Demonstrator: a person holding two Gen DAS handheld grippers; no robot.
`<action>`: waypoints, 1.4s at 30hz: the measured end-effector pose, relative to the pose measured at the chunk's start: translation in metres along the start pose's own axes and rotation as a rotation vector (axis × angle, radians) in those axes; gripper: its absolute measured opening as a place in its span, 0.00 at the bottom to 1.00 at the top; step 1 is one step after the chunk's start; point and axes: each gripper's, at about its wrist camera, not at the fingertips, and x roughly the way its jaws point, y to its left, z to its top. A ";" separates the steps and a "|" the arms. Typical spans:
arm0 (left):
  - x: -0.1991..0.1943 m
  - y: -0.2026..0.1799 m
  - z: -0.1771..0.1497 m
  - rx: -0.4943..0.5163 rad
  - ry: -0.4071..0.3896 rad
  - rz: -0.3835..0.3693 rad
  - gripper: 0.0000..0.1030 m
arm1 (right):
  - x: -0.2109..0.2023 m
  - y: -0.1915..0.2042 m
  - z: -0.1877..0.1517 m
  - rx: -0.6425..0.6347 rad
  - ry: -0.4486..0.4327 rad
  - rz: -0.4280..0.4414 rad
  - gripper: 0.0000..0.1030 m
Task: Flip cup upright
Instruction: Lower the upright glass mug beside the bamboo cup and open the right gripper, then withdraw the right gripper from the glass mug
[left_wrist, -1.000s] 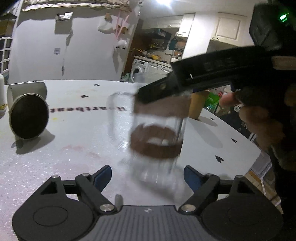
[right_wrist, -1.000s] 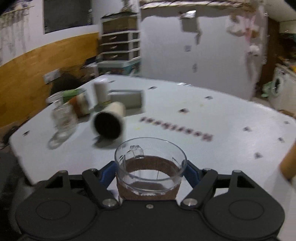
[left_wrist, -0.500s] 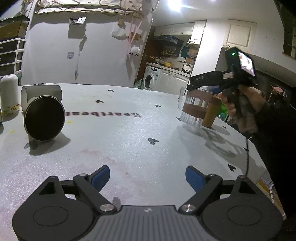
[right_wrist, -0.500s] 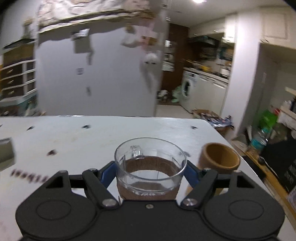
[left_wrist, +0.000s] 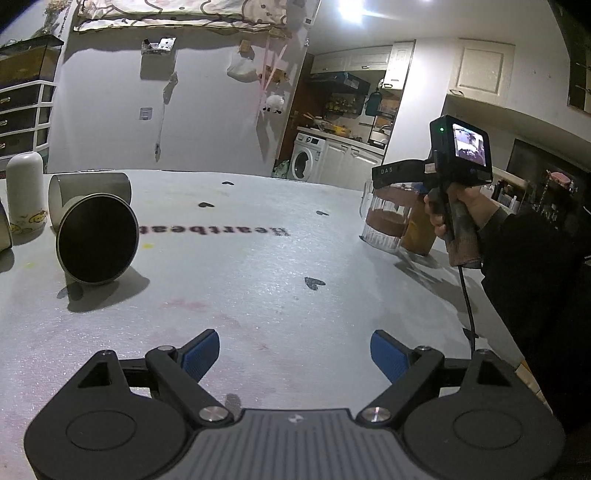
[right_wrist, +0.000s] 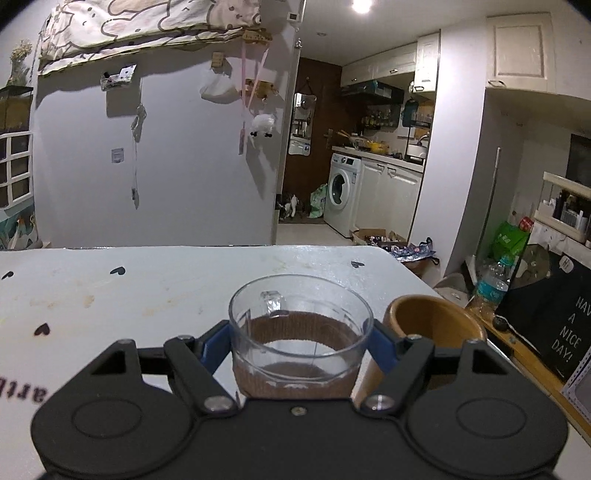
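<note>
Glass mug (right_wrist: 300, 332) with its brown woven sleeve sits mouth-up at lower centre of the right wrist view, pinched between the right gripper (right_wrist: 300, 341), whose blue pads press its two sides. Its long axis looks vertical, its base seemingly at the white table (right_wrist: 147, 288), just beside the tan cup (right_wrist: 434, 325). The left gripper (left_wrist: 295, 354) stands wide and empty, well apart.

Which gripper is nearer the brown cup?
Right. The right gripper, shut on the glass mug, sits right beside the brown cup; the left gripper hangs open, far across the table.
</note>
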 end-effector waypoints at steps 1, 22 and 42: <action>0.000 -0.001 0.000 0.002 -0.001 0.004 0.87 | -0.001 0.000 -0.001 -0.003 0.003 -0.002 0.78; -0.005 -0.020 0.030 0.092 -0.124 0.098 0.91 | -0.151 -0.025 -0.051 0.073 -0.071 0.143 0.95; 0.004 -0.044 0.020 0.099 -0.164 0.153 1.00 | -0.245 -0.026 -0.144 0.078 -0.162 0.115 1.00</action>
